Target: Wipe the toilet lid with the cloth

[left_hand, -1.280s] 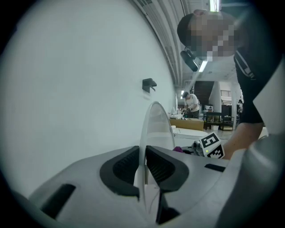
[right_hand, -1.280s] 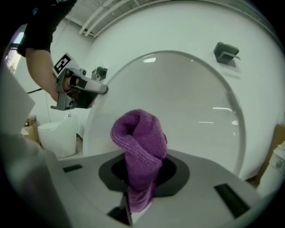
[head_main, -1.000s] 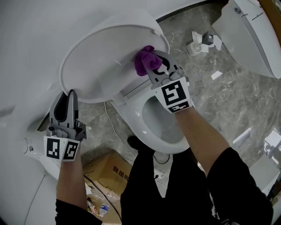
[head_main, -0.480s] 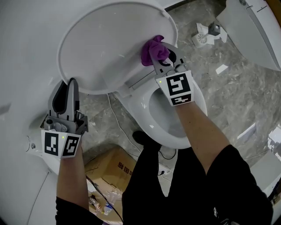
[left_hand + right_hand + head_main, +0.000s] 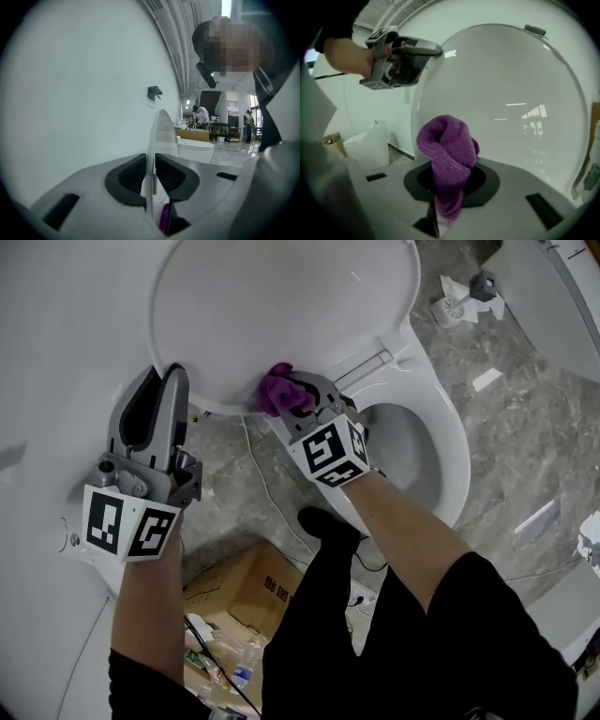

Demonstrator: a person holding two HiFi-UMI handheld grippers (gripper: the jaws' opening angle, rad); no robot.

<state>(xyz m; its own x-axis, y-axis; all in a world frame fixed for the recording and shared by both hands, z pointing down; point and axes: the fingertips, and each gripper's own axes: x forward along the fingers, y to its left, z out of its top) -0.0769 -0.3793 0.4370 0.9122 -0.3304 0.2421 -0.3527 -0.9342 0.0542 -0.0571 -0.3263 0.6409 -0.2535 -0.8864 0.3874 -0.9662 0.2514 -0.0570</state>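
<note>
Head view: my left hand-held gripper [image 5: 172, 376] clamped on rim of raised lid [image 5: 281, 306]. My right hand-held gripper [image 5: 298, 395] grips purple cloth [image 5: 275, 390]; cloth sits at lid's lower edge, near hinge. Bowl [image 5: 441, 465] open at right. Box [image 5: 239, 592] on floor [image 5: 525, 427] near my legs.

Left gripper view: jaws narrow, pads pinching lid's thin edge; sliver of cloth visible low between them.

Right gripper view: jaws closed on cloth, bunched upright between pads, lid's inner face just behind. Left hand-held gripper on rim, upper left.
</note>
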